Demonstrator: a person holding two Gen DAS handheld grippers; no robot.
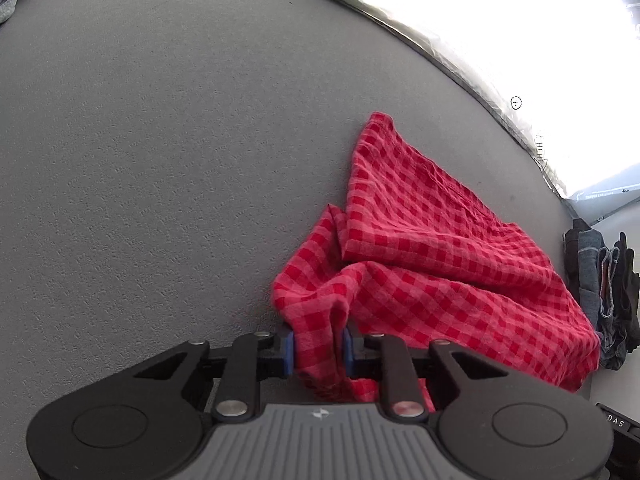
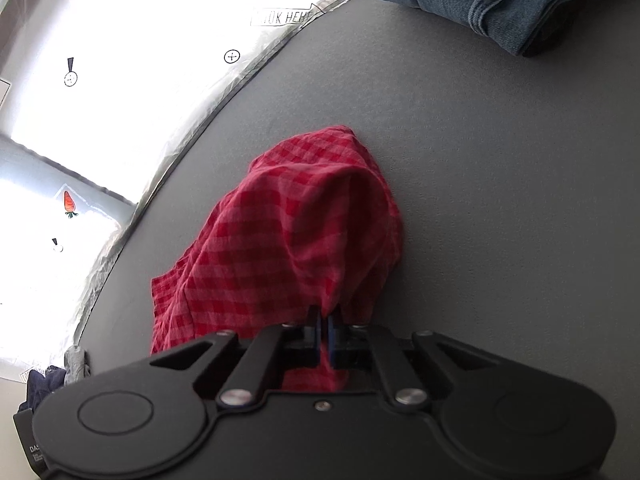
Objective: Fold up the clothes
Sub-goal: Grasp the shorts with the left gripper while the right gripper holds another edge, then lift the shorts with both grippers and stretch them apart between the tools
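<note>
Grey, finely textured tabletop [image 1: 160,160] fills most of both views, and on it lies a red-and-pink checked garment [image 1: 432,264], rumpled and only partly spread, near the table's far edge where a crinkled clear plastic sheet [image 1: 460,60] runs along the border. Seen from the left wrist, the left gripper [image 1: 319,350] has a gathered bunch of the checked cloth pinched between its blue pads [image 1: 289,350], the cloth squeezed into a narrow neck there and fanning out beyond onto the table. Seen from the right wrist, the right gripper [image 2: 324,334] pinches another part of the same garment [image 2: 296,232], its jaws pressed almost together on a thin fold, and the cloth rises from that grip into a rounded hump before dropping to the table. Beyond the garment on the right-wrist side, a folded pair of blue jeans [image 2: 500,4] sits at the far corner of the table, well apart from the checked cloth. In the left-wrist view a small heap of dark and denim clothes [image 1: 604,292] lies just beside the garment's right edge. Past the table the background is washed out white, with small printed marks, among them orange carrot pictures [image 2: 70,202].
</note>
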